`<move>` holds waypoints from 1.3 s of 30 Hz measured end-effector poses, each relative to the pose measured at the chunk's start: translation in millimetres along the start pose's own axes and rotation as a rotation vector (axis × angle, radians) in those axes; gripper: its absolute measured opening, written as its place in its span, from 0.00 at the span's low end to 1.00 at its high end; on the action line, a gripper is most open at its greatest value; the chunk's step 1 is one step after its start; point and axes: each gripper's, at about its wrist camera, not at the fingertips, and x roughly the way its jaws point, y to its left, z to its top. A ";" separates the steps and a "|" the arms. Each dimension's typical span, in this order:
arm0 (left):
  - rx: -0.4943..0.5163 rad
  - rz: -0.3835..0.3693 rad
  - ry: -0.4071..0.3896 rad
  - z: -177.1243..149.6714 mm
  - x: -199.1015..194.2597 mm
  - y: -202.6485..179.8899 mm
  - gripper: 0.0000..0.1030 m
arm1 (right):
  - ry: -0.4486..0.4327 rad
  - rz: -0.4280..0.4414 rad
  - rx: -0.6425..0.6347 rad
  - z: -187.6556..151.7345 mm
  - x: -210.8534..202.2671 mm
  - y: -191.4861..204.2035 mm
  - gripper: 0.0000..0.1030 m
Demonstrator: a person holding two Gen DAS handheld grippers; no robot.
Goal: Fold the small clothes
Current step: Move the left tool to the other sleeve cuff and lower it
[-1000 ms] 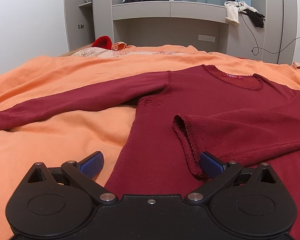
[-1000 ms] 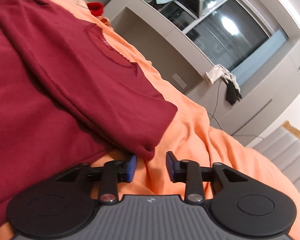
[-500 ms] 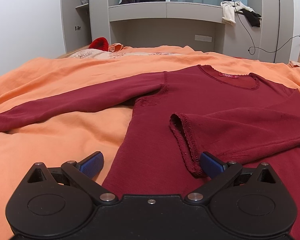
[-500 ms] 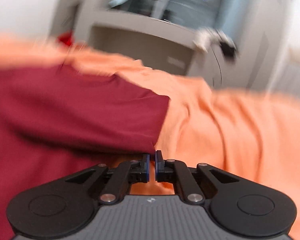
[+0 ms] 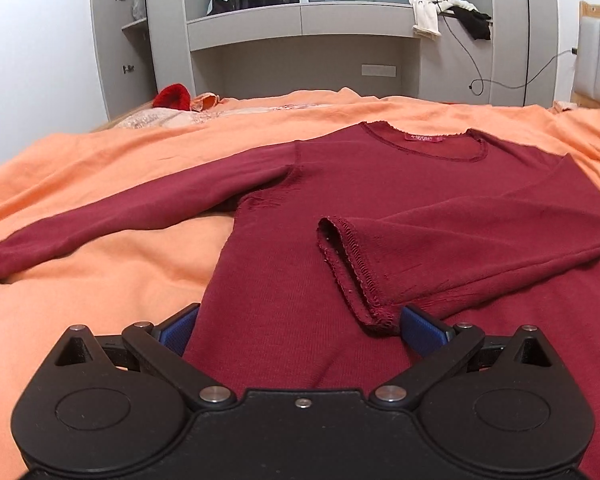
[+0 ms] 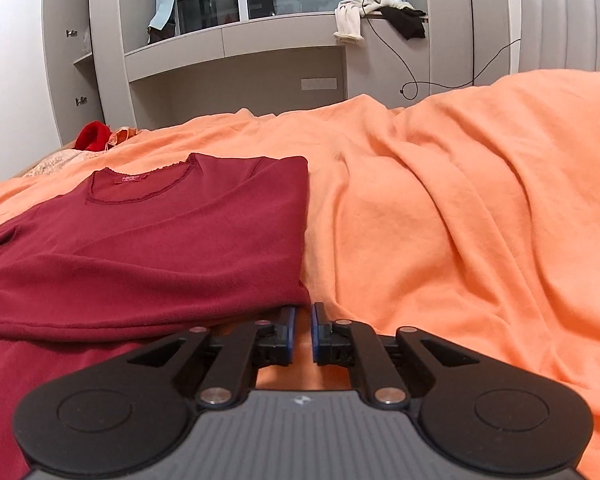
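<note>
A dark red long-sleeved shirt (image 5: pixel 340 184) lies flat on the orange bedspread (image 5: pixel 80 280), neck away from me. One sleeve (image 5: pixel 120 212) stretches out to the left. The other sleeve is folded across the body, its cuff (image 5: pixel 352 264) just in front of my left gripper (image 5: pixel 300 326). That gripper is open wide over the shirt's lower body, holding nothing. In the right wrist view the shirt (image 6: pixel 180 232) shows a straight folded side. My right gripper (image 6: pixel 302 328) sits just off that edge over the bedspread (image 6: pixel 460 220). Its jaws are opening from almost shut, with nothing between them.
At the bed's far left lie a bright red item (image 5: pixel 172 97) and a pale patterned cloth (image 5: pixel 156 118). Grey cupboards and shelves (image 5: pixel 300 20) stand behind the bed, with clothes (image 5: pixel 432 12) draped on a ledge and a dangling cable (image 5: pixel 476 80). A padded headboard (image 6: pixel 568 28) is at the right.
My right gripper rolled from a tilted pose to level, drew back off the shirt's folded shoulder and closed from a wide gap to a slim one. The left gripper hardly moved.
</note>
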 end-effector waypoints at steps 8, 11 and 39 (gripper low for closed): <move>-0.150 0.004 -0.058 11.4 -19.1 46.3 1.00 | -0.022 0.020 -0.004 0.7 -27.7 1.8 0.61; -0.240 0.070 -0.087 16.4 -23.6 77.8 0.99 | -0.047 0.061 -0.011 -0.5 -41.8 8.6 0.81; -0.942 0.398 -0.187 3.5 20.3 270.9 0.90 | 0.018 0.334 -0.026 -25.8 -45.3 65.7 1.00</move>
